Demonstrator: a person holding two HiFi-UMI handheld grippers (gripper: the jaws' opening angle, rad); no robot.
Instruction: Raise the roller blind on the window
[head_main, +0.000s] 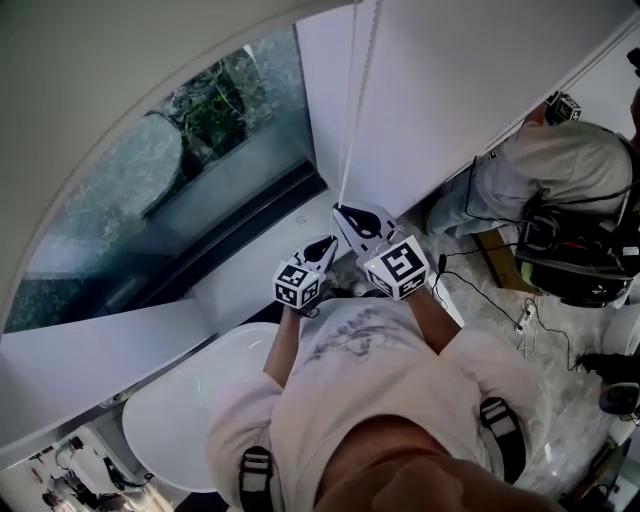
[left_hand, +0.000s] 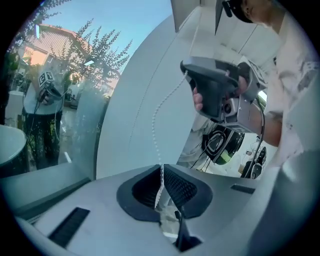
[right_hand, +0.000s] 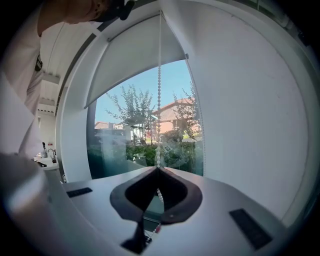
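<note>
The white roller blind (right_hand: 135, 55) covers the upper part of the window (right_hand: 145, 135); trees and houses show through the glass below its hem. A white bead chain (right_hand: 159, 90) hangs down in front of the glass. My right gripper (right_hand: 158, 169) is shut on this chain, which runs straight up from its tips. Just below it, my left gripper (left_hand: 161, 170) is shut on the same bead chain (left_hand: 156, 120), which curves up to the right gripper (left_hand: 220, 85). In the head view the left gripper (head_main: 325, 245) and the right gripper (head_main: 345, 212) sit close together under the bead chain (head_main: 352, 100).
A white wall (head_main: 450, 90) flanks the window on the right, with a white sill (head_main: 250, 285) below the glass. Another person (head_main: 560, 165) with equipment crouches at the right, cables (head_main: 495, 290) trailing on the floor. A white rounded surface (head_main: 190, 400) lies at the lower left.
</note>
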